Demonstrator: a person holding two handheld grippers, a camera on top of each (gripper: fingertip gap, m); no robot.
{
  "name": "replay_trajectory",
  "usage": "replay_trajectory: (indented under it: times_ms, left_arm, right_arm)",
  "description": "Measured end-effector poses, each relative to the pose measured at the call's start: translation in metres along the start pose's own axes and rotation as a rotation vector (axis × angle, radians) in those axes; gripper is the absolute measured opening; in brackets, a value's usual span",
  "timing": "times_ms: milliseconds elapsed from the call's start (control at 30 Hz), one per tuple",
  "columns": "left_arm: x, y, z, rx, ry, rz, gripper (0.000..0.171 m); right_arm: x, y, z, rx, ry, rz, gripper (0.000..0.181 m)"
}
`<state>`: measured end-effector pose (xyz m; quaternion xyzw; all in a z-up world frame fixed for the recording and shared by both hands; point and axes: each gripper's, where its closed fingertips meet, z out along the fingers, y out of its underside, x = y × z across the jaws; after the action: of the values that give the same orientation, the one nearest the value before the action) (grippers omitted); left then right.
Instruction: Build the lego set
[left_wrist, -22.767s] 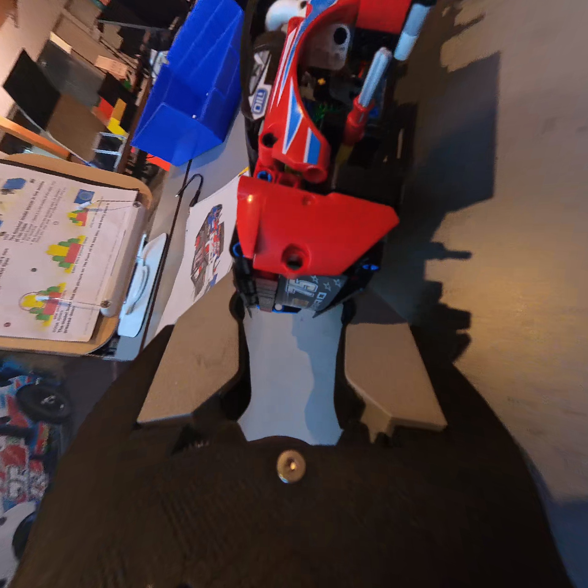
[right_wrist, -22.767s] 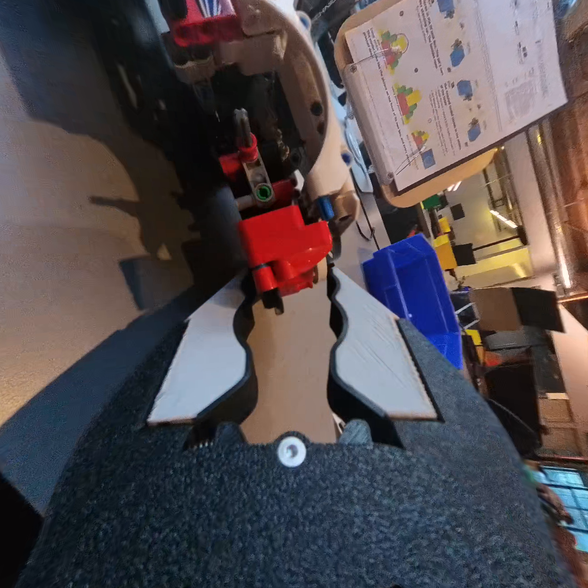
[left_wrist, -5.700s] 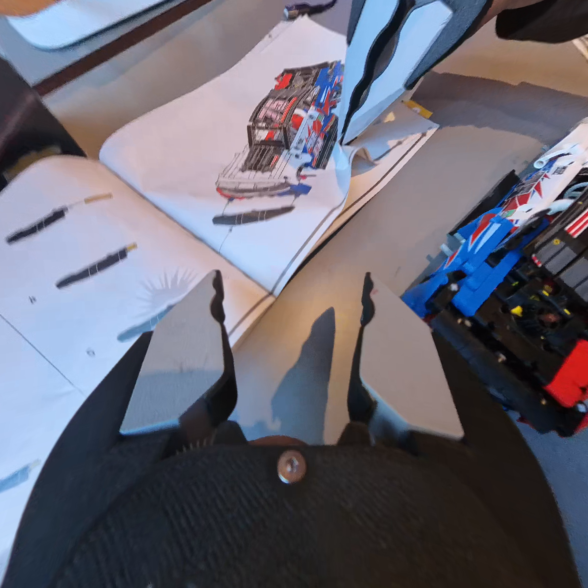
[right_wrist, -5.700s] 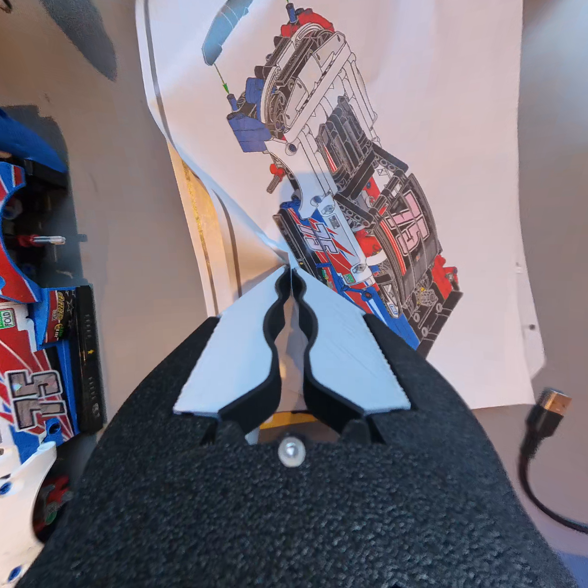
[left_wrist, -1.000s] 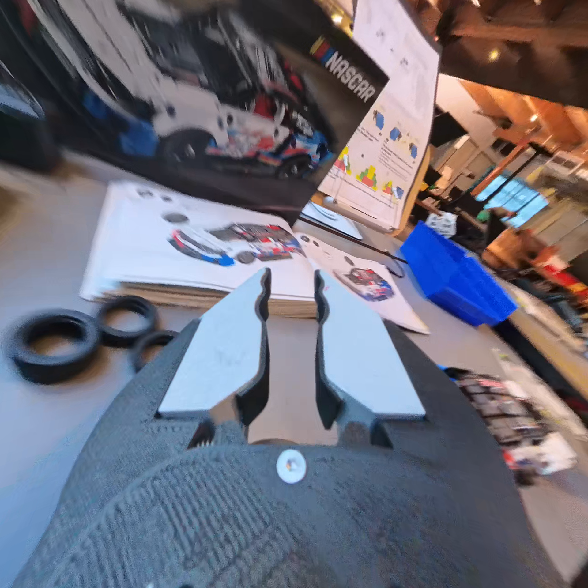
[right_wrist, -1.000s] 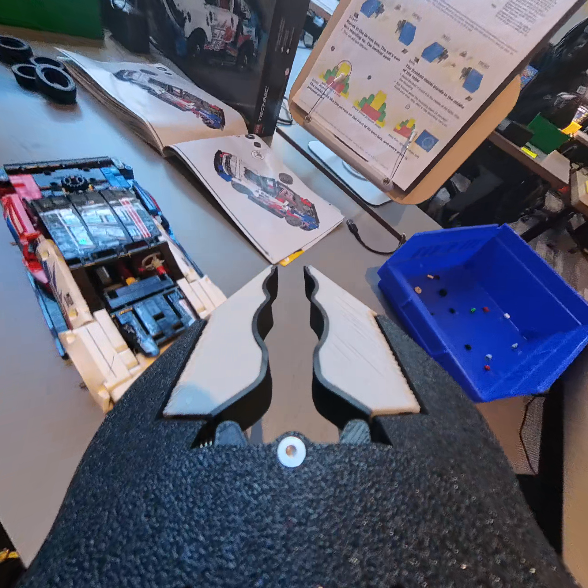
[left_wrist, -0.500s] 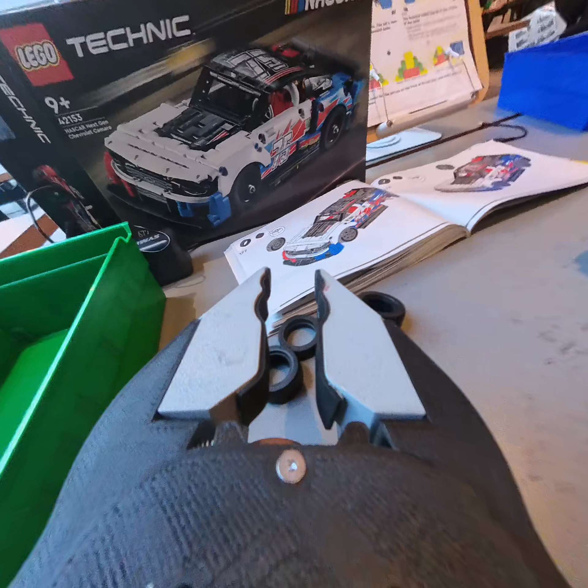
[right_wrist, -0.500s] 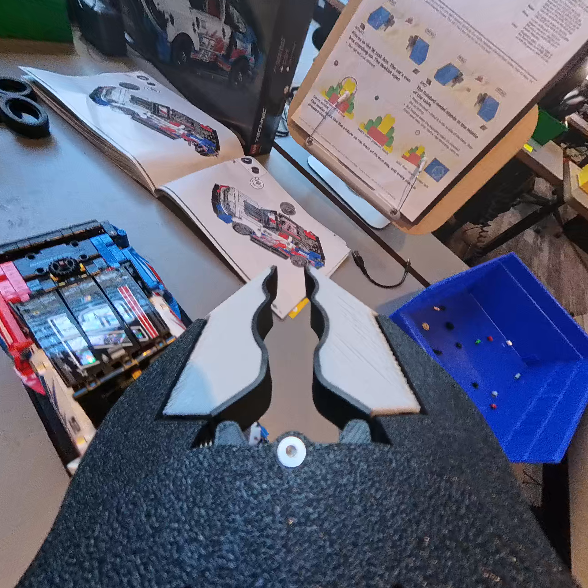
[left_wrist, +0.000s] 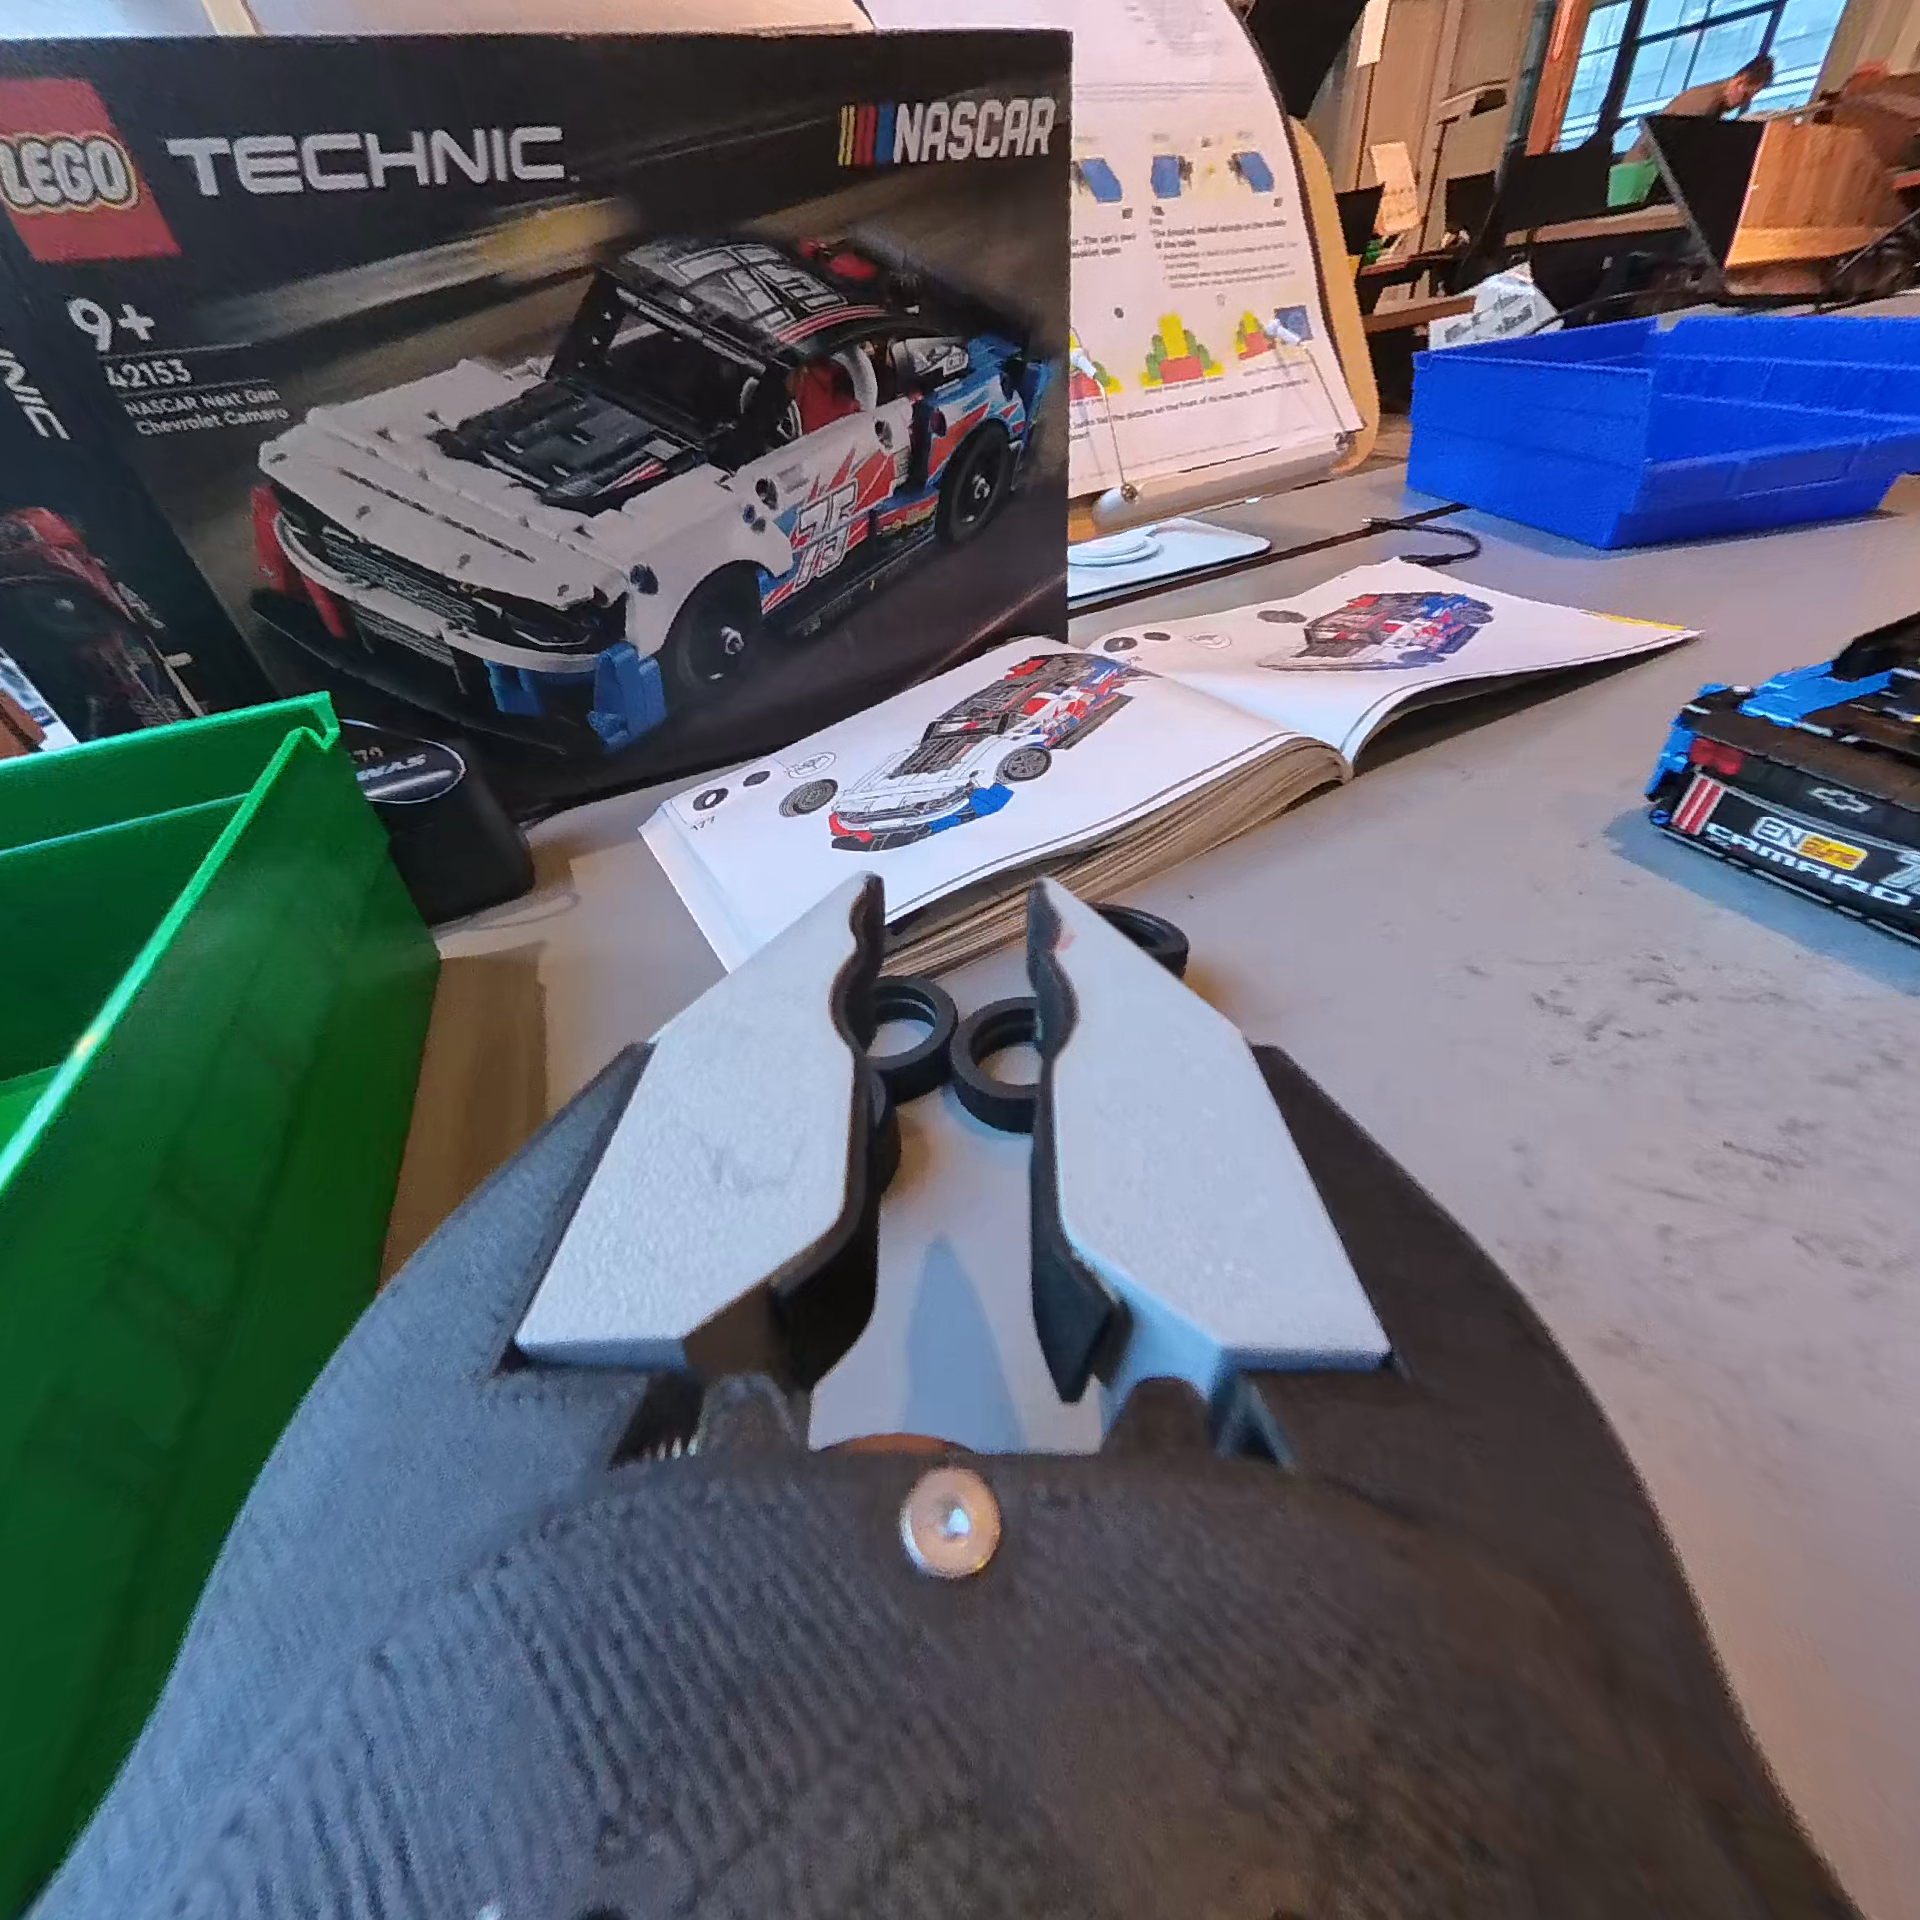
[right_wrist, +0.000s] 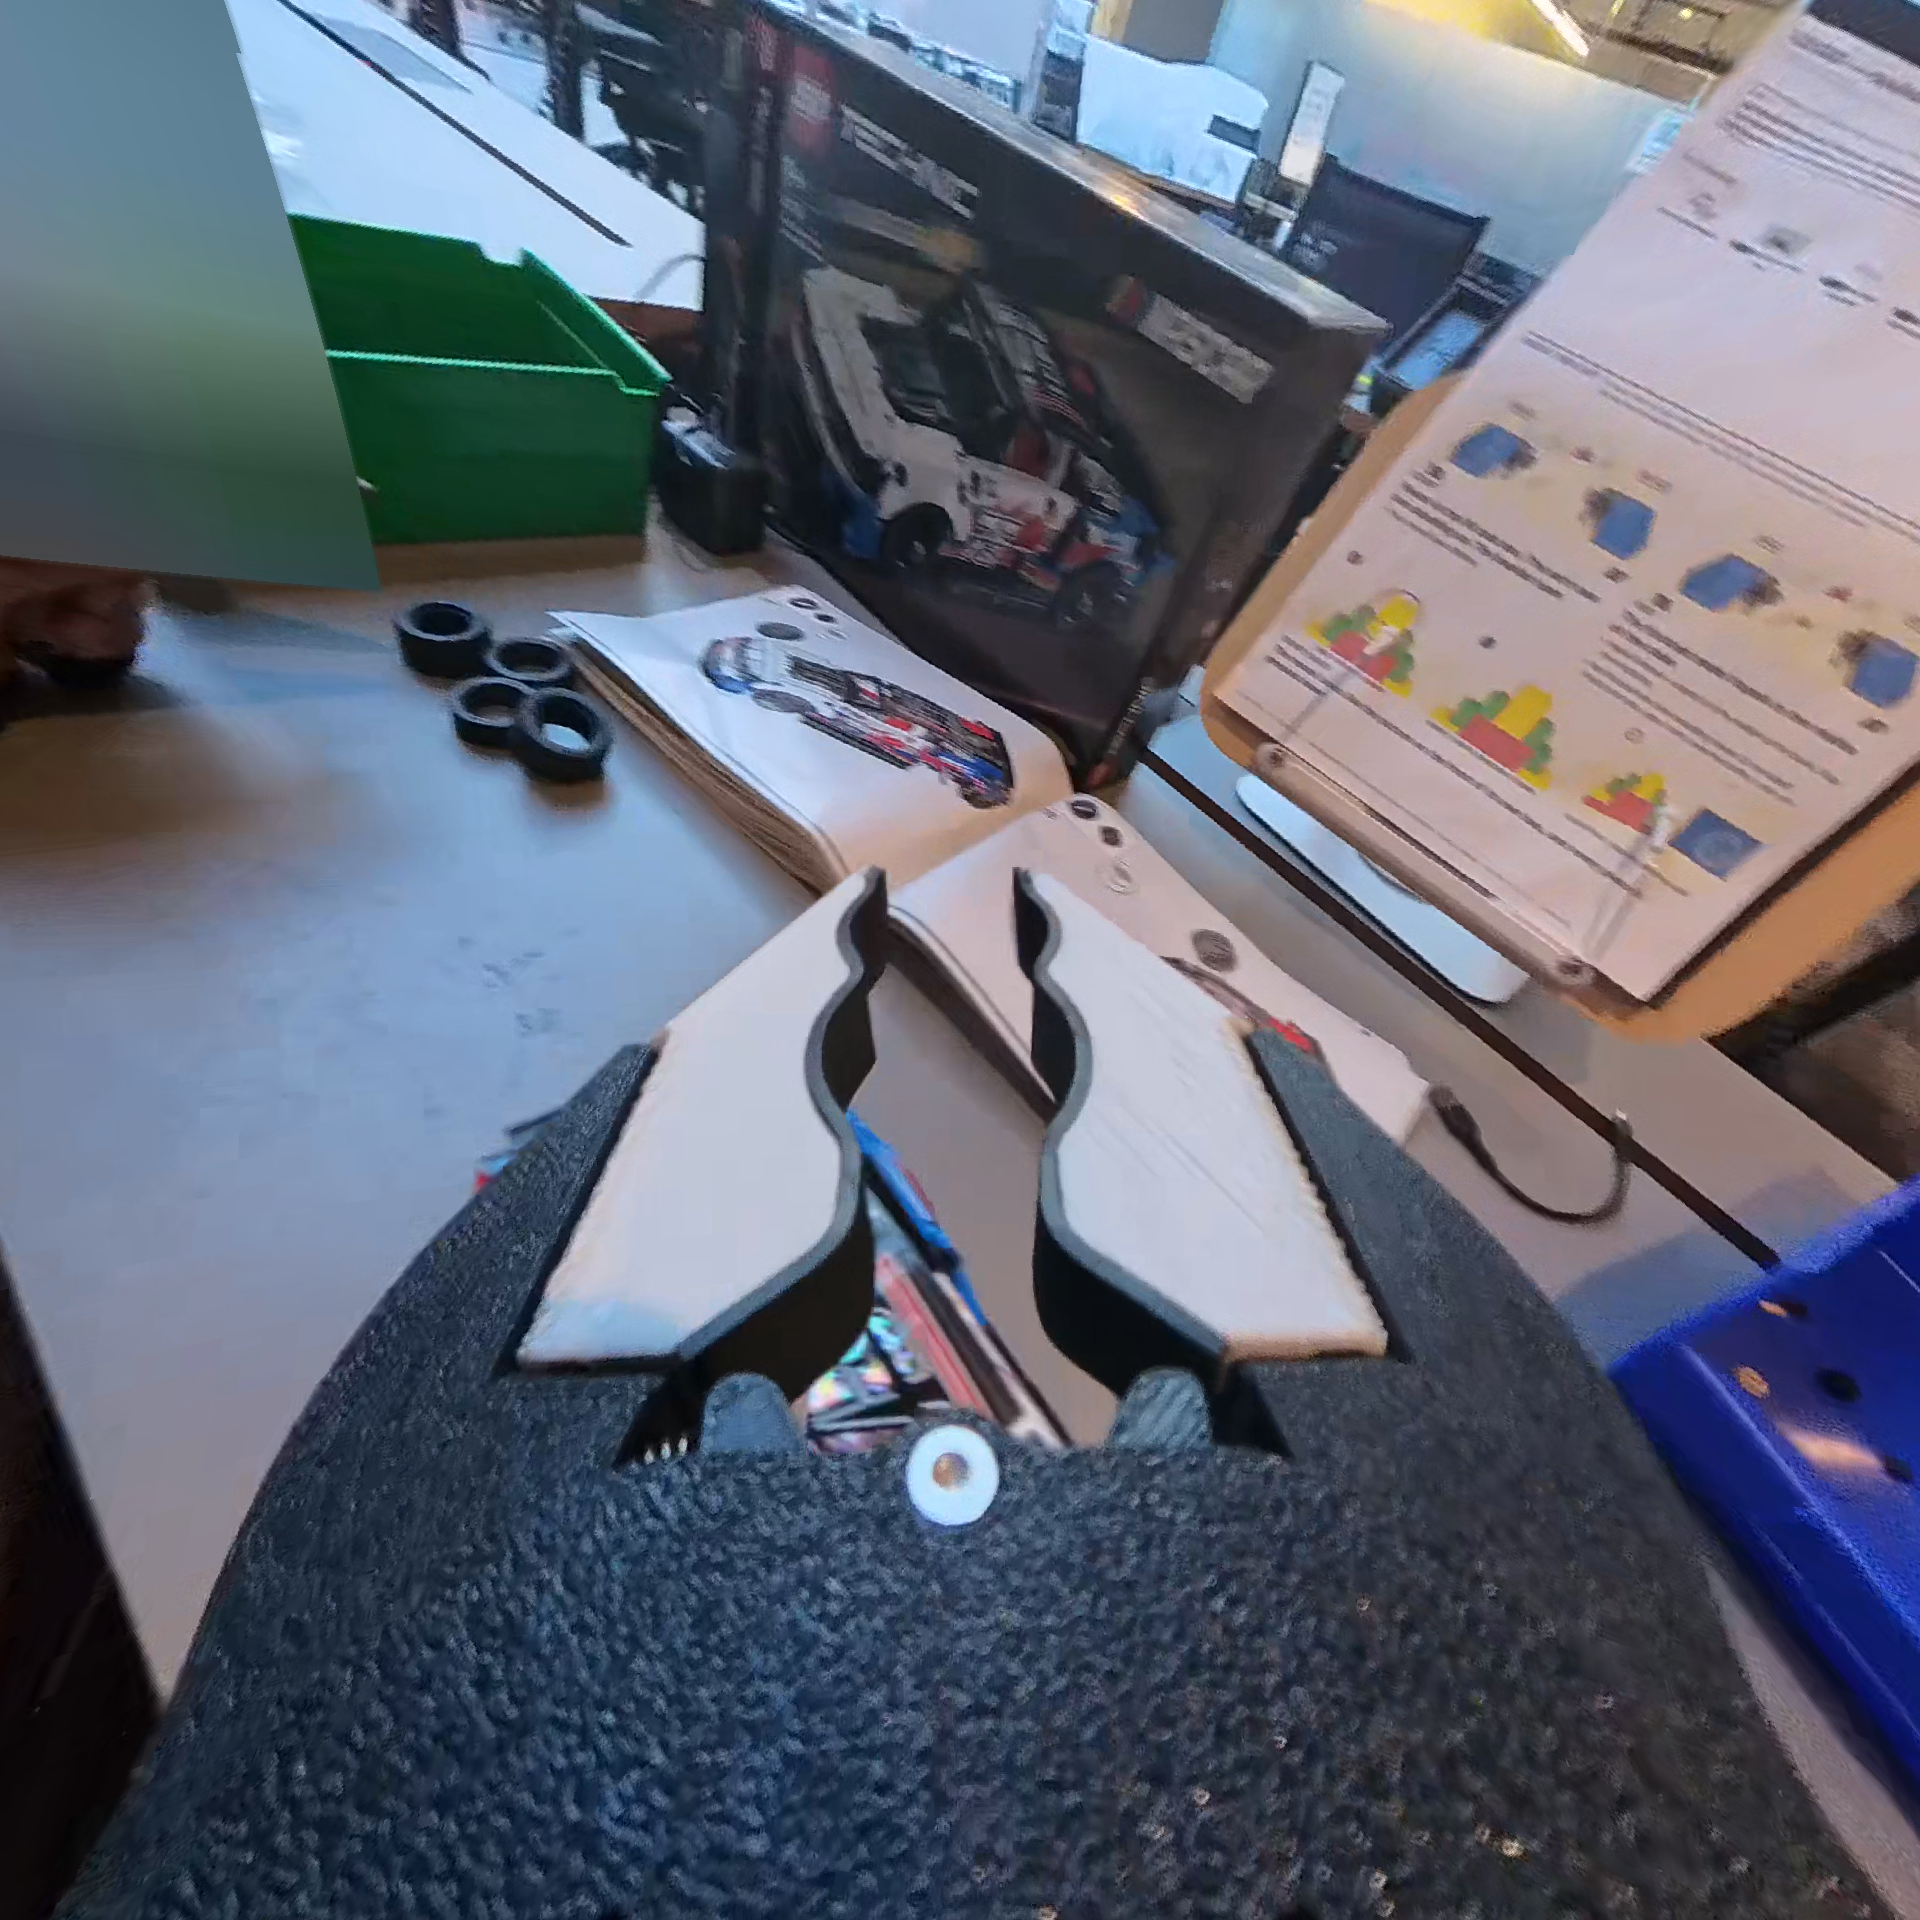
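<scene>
The bench (left_wrist: 1558, 1091) carries everything, and the set's box (left_wrist: 623, 364) stands upright along its far edge, its printed car facing the builder, probably as a reference. In front of the box the thick instruction booklet (left_wrist: 1039, 790) lies open flat, likely so the current step can be read. A green bin (left_wrist: 187, 987) sits at the bench's left edge and a blue bin (left_wrist: 1662, 436) toward the far right corner, presumably for loose parts. The lego car (left_wrist: 1808, 790) rests near the right edge, a low blue, black and white body with stickered rear panel; I see no wheels on the visible part. Four black tyres (right_wrist: 509, 686) lie clustered just beside the booklet's left corner, seemingly waiting to be fitted. The left gripper (left_wrist: 956, 935) hangs above them, its fingers parted by a moderate gap and empty, lined up as if to pick one. The right gripper (right_wrist: 948, 914) hovers over the car's end, likewise partly spread and holding nothing.
</scene>
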<state>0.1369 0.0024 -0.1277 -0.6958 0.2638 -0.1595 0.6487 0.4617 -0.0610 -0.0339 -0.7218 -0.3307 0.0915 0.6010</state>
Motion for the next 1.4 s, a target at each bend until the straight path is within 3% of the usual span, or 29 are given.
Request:
replay_trajectory:
  times_ms: [133,300,400,667,1033,1233,1400]
  left_arm:
    - [0.001,-0.001,0.002,0.007,0.024,-0.018,0.027]
    - [0.005,-0.007,0.001,0.05,0.028,0.014,0.03]
    - [0.004,-0.008,0.001,0.06,0.023,0.026,0.035]
    - [0.011,-0.007,0.003,0.05,0.045,0.046,0.042]
    - [0.029,0.0,0.009,-0.005,0.043,0.22,0.034]
    - [0.028,0.002,0.01,-0.015,0.081,0.164,0.034]
    - [0.028,0.004,0.012,-0.029,0.095,0.152,0.034]
  right_arm:
    - [-0.051,0.0,-0.006,0.035,-0.075,0.056,0.03]
    - [-0.111,0.03,-0.011,-0.063,-0.167,0.11,0.041]
    - [-0.128,0.048,-0.016,-0.13,-0.174,0.086,0.041]
    - [-0.118,0.081,-0.032,-0.227,-0.115,-0.095,0.054]
    - [-0.103,0.111,0.027,-0.441,0.007,-0.555,0.074]
    - [-0.076,0.117,0.038,-0.46,0.102,-0.532,0.057]
    - [-0.099,0.101,0.032,-0.327,0.02,-0.366,0.053]
